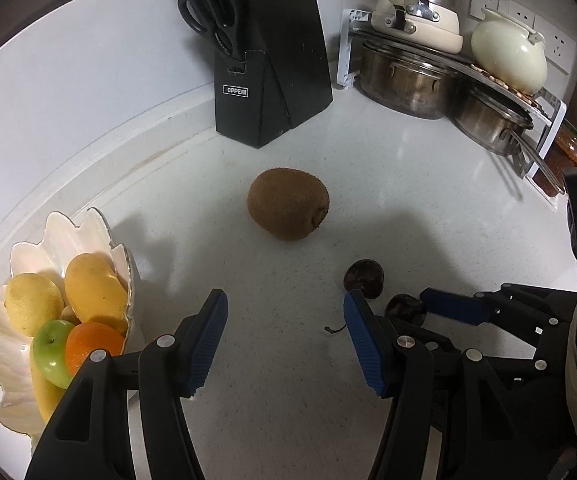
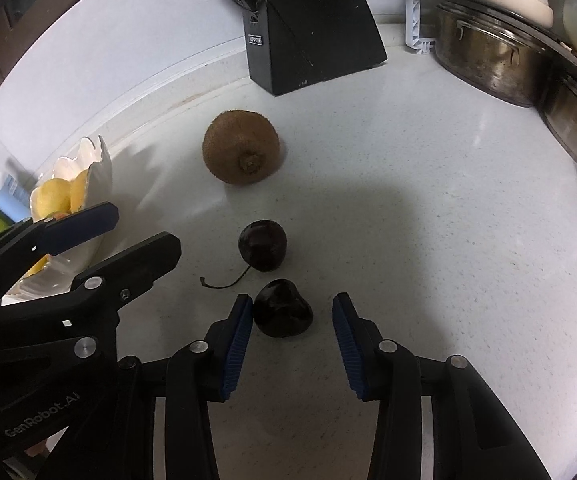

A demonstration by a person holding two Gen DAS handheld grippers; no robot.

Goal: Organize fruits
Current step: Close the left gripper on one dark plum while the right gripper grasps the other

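A brown kiwi (image 1: 287, 204) lies on the white counter, also in the right wrist view (image 2: 241, 153). Two dark cherries lie nearer: one with a stem (image 2: 263, 245) (image 1: 363, 279) and one (image 2: 283, 313) (image 1: 405, 309) between my right gripper's open fingers, touching the left pad. My right gripper (image 2: 292, 320) is open around it. My left gripper (image 1: 286, 312) is open and empty, short of the kiwi. A shell-shaped white bowl (image 1: 76, 232) (image 2: 100, 160) at the left holds a lemon, a mango, a green apple and an orange.
A black knife block (image 1: 272, 64) (image 2: 312, 24) stands behind the kiwi. Steel pots (image 1: 408, 80) (image 2: 492, 60) and cream kettles on a white rack fill the back right. Bottles (image 2: 4, 196) stand left of the bowl.
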